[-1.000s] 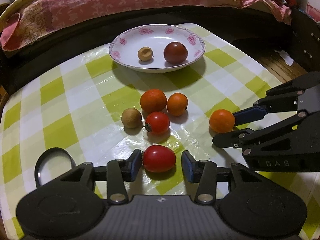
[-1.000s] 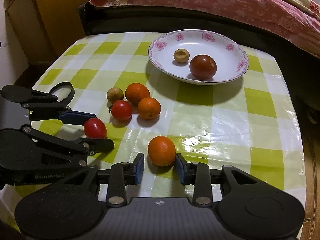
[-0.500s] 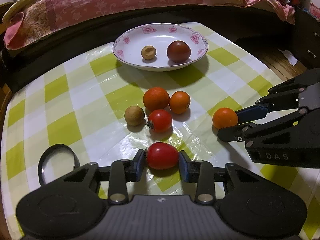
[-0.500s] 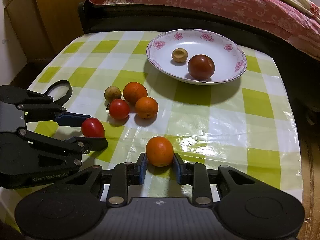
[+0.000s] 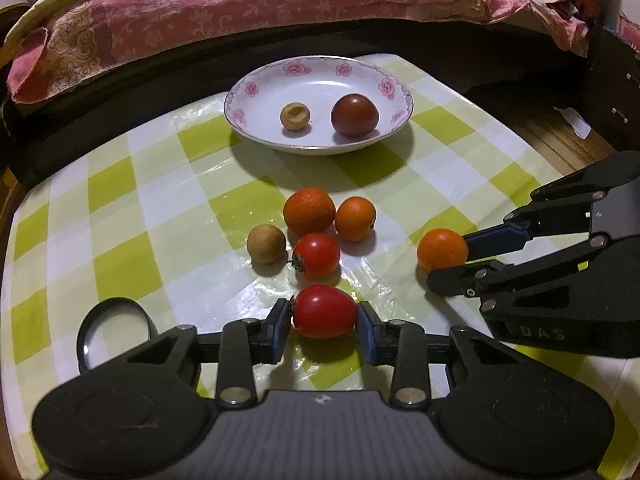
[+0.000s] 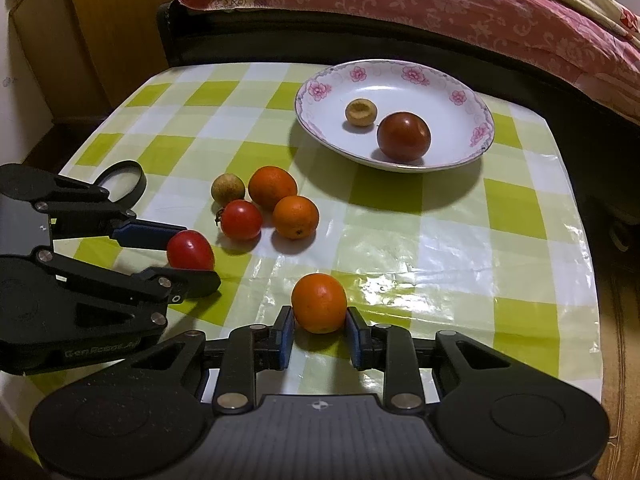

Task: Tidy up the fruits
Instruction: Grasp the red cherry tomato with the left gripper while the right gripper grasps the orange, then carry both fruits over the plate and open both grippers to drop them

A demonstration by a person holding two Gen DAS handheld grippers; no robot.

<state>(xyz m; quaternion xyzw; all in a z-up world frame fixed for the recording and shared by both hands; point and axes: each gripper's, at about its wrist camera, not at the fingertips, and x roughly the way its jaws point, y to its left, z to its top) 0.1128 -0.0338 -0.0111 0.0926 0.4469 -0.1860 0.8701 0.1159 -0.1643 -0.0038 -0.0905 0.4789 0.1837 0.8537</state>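
My left gripper (image 5: 325, 320) is shut on an oval red tomato (image 5: 325, 311) that rests on the checked tablecloth; it shows in the right wrist view too, as the left gripper (image 6: 188, 258) around the tomato (image 6: 190, 250). My right gripper (image 6: 319, 322) is shut on a small orange (image 6: 319, 302), also seen from the left as the orange (image 5: 441, 249). Between them lie two more oranges (image 5: 309, 210) (image 5: 355, 218), a round red tomato (image 5: 316, 254) and a tan longan (image 5: 266, 243). A flowered white plate (image 5: 256, 120) at the back holds a dark red tomato (image 5: 354, 115) and a small tan fruit (image 5: 295, 115).
A round black-rimmed magnifying lens (image 5: 114, 330) lies on the cloth at the near left. A bed with a pink patterned quilt (image 5: 240, 4) runs behind the table. The table's right edge (image 6: 592, 280) drops to a wooden floor.
Both grippers have closed: the left pads came in against the oval red tomato, the right pads against the orange. Neither hand has shifted and the fruits lie where they were.
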